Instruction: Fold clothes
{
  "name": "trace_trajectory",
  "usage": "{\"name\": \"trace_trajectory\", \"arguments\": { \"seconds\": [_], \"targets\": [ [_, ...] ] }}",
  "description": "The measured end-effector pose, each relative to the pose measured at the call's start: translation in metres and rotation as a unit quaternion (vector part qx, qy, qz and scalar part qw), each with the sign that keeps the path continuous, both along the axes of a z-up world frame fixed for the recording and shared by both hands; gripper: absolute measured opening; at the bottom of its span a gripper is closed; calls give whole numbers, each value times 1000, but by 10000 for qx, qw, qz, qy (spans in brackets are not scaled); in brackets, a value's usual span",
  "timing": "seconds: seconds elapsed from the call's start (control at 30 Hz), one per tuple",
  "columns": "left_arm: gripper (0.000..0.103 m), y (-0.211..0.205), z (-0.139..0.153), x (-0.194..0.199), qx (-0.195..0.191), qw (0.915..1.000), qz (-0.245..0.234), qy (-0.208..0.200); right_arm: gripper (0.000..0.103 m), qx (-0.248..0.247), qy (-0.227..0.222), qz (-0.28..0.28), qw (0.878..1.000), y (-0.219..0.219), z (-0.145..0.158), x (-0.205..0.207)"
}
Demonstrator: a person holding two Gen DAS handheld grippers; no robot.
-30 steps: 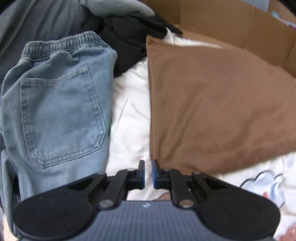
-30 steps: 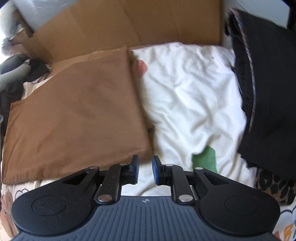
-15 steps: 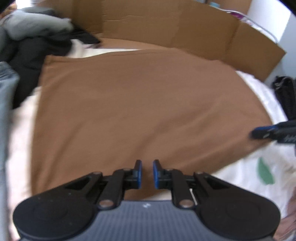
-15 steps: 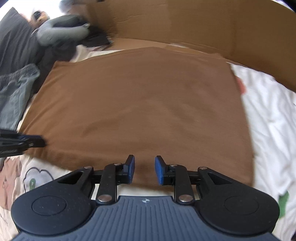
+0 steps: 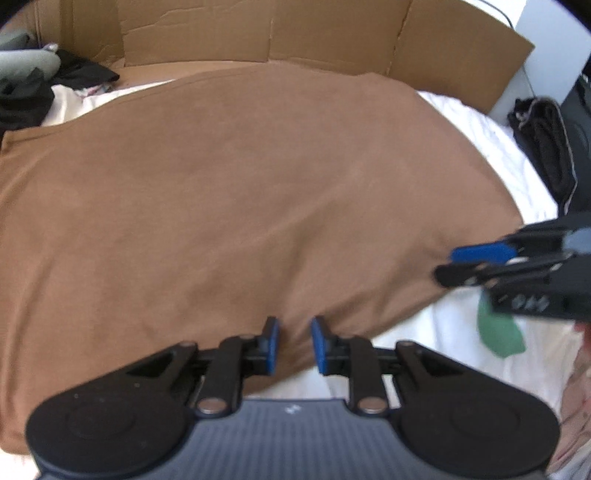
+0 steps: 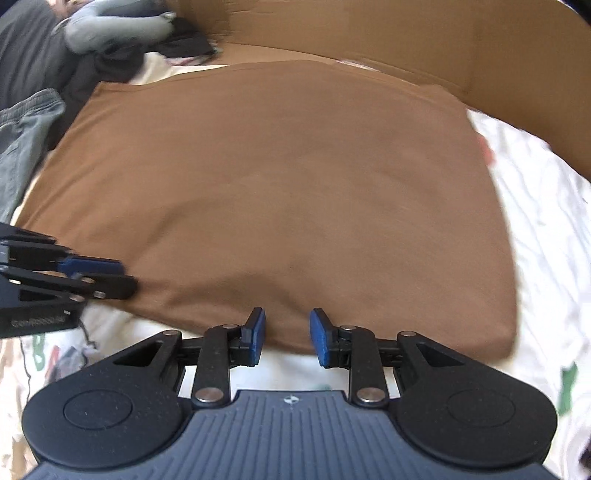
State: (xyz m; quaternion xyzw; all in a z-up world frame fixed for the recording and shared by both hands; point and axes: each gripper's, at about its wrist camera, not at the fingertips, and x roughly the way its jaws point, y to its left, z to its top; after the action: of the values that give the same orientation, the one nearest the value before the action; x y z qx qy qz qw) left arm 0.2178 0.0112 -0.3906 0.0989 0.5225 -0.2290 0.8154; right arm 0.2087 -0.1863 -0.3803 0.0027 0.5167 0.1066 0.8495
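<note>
Fingers (image 5: 271,345) of left gripper (image 5: 294,345) and right gripper (image 6: 287,338) opening, empty, poised at near edge of brown folded garment (image 5: 240,206) lying flat on white bedsheet (image 6: 546,229), cardboard (image 5: 258,29) beyond.

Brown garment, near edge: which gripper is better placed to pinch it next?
Roughly even. The left gripper and right gripper both straddle the near edge of the brown garment, jaws opening, nothing pinched.
</note>
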Motion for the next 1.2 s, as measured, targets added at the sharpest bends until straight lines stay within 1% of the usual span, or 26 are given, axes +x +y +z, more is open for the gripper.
{"name": "trace_trajectory", "arguments": {
  "seconds": [0.13, 0.17, 0.23, 0.37, 0.43, 0.5, 0.63, 0.73, 0.87, 1.0, 1.13, 1.2],
  "targets": [
    [22, 26, 3, -2, 86, 9994, 318, 126, 34, -206, 37, -304, 9993, -32, 6, -8],
    [22, 35, 4, -2, 102, 9991, 389, 148, 34, -245, 74, -442, 9987, -45, 6, -9],
    [22, 52, 5, -1, 252, 9983, 508, 134, 34, -249, 181, -787, 9964, -72, 5, -11],
    [22, 86, 9, 2, 504, 9972, 549, 54, 34, -28, 333, -1547, 9874, -127, 1, -22],
    [23, 103, 12, 1, 592, 9963, 616, 11, 34, 103, 335, -1816, 9827, -145, 1, -29],
    [24, 121, 14, 1, 580, 9953, 780, 41, 34, 307, 303, -2029, 9783, -158, 2, -36],
    [27, 151, 10, -7, 705, 9912, 1104, 196, 34, 1036, 221, -2279, 9679, -164, 2, -41],
    [28, 154, 11, -6, 753, 9893, 1220, 254, 34, 1470, 215, -2328, 9611, -159, -1, -37],
    [29, 160, 10, -16, 762, 9867, 1392, 350, 34, 1666, 262, -2345, 9574, -149, -11, -32],
    [29, 166, 9, -23, 744, 9852, 1482, 425, 34, 1994, 290, -2541, 9460, -152, -18, -31],
    [29, 171, 11, -23, 661, 9844, 1572, 430, 34, 2101, 178, -2585, 9427, -154, -20, -31],
    [29, 173, 12, -25, 640, 9842, 1596, 419, 33, 2117, 202, -2635, 9409, -157, -25, -30]
  ]
}}
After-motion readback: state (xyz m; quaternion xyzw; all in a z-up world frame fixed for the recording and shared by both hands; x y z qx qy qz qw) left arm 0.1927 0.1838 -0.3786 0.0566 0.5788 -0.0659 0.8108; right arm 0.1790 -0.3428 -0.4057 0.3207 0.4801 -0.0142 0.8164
